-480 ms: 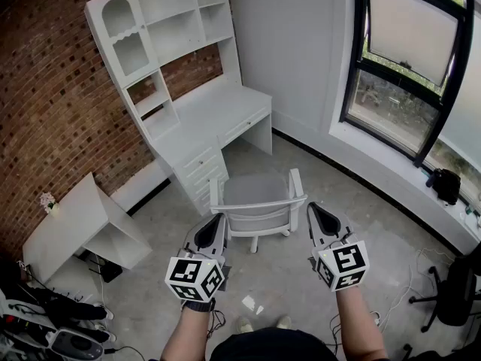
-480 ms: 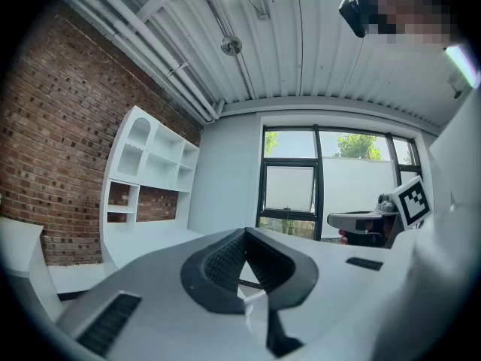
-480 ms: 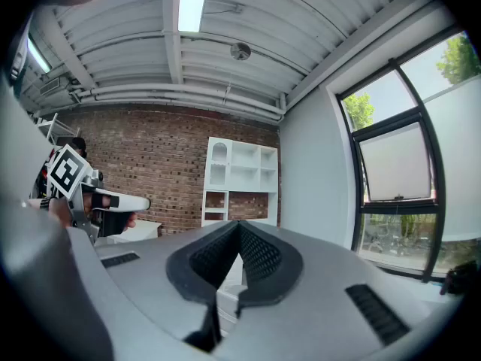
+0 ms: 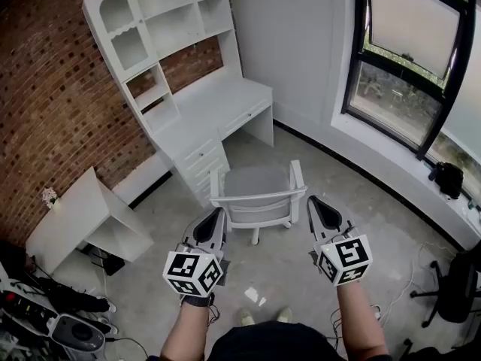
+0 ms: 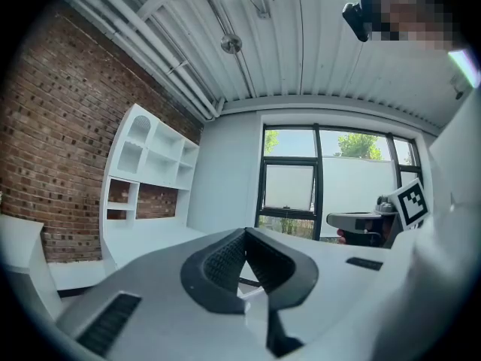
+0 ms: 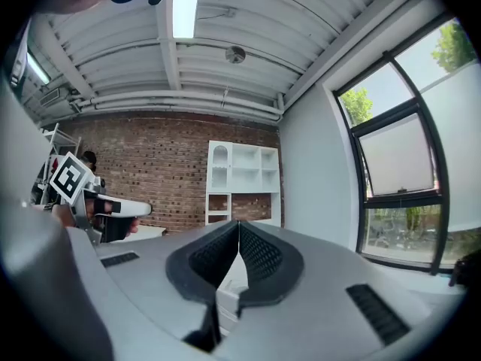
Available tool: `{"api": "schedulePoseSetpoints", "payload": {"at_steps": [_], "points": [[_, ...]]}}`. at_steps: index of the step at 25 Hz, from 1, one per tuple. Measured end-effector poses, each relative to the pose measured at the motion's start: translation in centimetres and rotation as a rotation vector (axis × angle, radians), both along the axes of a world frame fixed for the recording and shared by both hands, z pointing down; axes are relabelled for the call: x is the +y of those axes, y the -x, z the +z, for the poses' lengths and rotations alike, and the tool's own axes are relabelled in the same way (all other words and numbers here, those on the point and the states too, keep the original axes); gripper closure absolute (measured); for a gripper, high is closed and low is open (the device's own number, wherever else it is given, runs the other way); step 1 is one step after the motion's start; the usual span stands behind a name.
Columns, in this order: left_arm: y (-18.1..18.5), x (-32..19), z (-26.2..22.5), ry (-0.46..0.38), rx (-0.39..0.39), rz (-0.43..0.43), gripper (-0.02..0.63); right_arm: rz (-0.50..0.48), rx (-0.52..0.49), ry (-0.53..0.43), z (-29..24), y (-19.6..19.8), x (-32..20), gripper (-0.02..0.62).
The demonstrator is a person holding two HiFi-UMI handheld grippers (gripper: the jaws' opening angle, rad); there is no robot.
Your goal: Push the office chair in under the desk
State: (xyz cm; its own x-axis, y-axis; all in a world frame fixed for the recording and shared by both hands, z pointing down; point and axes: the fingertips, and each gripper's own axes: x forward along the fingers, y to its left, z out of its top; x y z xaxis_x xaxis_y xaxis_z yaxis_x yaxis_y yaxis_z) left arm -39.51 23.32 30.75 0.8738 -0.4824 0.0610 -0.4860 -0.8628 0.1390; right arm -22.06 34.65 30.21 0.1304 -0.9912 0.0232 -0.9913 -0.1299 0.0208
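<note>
The office chair (image 4: 254, 183) stands on the floor (image 4: 353, 201) just in front of the white surface (image 4: 225, 104) - not under it - with its backrest towards the person. The left hand-held gripper (image 4: 216, 215) and the right hand-held gripper (image 4: 313, 201) are held level near either end of the backrest. Both have their jaws closed together, with nothing between them.
</note>
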Motion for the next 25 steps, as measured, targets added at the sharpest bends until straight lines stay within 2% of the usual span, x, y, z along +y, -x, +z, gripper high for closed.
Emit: {"api": "schedulePoseSetpoints", "payload": {"at_steps": [7,11,18,25], "points": [[-0.9,0.3,0.4,0.001,-0.004,0.013,0.600,-0.005,0.000,-0.001,0.5,-1.0,0.4,0.591],[-1.6,0.8,0.6,-0.018,-0.014,0.026,0.600,-0.037,-0.052,0.004,0.9,-1.5,0.6,0.589],[-2.5,1.5,1.7,-0.039,-0.066,0.029,0.600,-0.129,-0.089,0.008,2.2,-2.0,1.0,0.591],[-2.5,1.9,4.5,-0.046,-0.132,0.018,0.600,-0.178,-0.095,0.018,4.7,-1.8,1.0,0.591]]}}
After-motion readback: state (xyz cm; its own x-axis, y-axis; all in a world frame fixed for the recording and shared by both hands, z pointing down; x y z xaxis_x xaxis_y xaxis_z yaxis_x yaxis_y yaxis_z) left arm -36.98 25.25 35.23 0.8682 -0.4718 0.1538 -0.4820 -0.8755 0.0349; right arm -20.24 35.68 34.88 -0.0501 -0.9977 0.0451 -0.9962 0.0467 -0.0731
